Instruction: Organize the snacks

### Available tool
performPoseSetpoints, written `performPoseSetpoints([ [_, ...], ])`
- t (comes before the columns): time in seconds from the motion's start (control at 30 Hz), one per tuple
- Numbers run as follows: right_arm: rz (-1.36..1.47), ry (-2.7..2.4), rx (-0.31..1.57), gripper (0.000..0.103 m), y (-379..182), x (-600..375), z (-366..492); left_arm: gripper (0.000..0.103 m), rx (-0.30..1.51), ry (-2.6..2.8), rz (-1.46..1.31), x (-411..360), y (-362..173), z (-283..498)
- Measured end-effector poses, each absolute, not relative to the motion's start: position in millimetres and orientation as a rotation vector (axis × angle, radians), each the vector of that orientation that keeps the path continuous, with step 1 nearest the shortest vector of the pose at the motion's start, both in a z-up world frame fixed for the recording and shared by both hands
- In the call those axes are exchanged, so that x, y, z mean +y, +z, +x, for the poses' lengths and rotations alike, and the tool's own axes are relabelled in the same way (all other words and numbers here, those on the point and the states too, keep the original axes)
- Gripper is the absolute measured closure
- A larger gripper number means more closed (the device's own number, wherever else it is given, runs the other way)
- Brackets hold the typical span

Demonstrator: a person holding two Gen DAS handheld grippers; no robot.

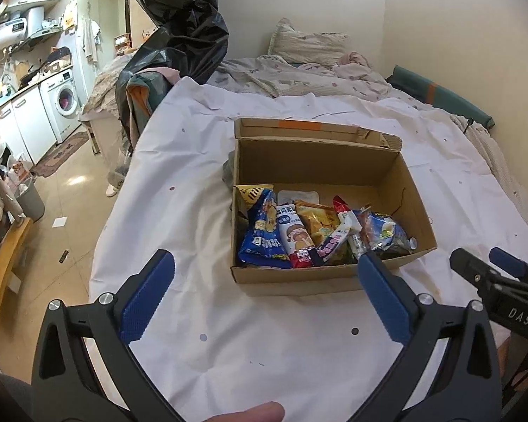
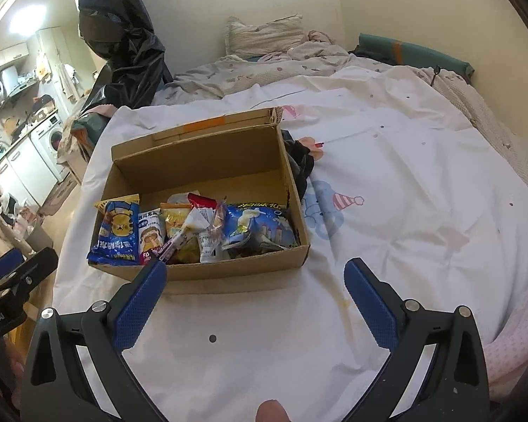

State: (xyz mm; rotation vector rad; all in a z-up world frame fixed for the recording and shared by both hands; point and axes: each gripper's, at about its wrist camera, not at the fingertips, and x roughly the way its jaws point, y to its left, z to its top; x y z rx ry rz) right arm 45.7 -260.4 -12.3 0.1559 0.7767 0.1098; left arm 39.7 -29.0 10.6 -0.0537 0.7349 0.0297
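Both tools hover over the bed (image 2: 404, 193), short of the box (image 1: 292, 279), and both are spread wide with nothing between their pads: the left tool (image 1: 264, 295) faces the box's near wall, the right tool (image 2: 255, 295) its near right corner. The snacks (image 1: 299, 235) already sit packed upright along the near wall inside the box, leaving the far half bare. The step looks like a tidy-up or a retreat; if another packet needs straightening, come in from above and pinch its sealed top edge, since the crinkly foil slips and crushes easily. The box is plain corrugated card, light, with a raised back flap, and it rests on a soft, creased white sheet that gives under any push.
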Motion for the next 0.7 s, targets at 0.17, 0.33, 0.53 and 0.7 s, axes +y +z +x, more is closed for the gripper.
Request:
performPoseSetpoints([
  [0.17,0.143,0.108,0.773,0.000,-11.3,-260.5,44.9,0.000,0.744,0.017,-0.053,-31.7,9.2,40.3],
  [0.33,0.145,0.106,0.774,0.000,-11.3,-260.6,44.4,0.000,0.743,0.007,-0.057,-32.2,10.1,39.4],
  [0.53,0.138,0.106,0.771,0.000,-10.8,-260.7,44.4,0.000,0.740,0.014,-0.064,-30.0,11.3,38.8],
  [0.7,0.135,0.106,0.771,0.000,-10.1,-260.0,44.1,0.000,0.747,0.017,-0.073,-27.8,10.4,39.6],
])
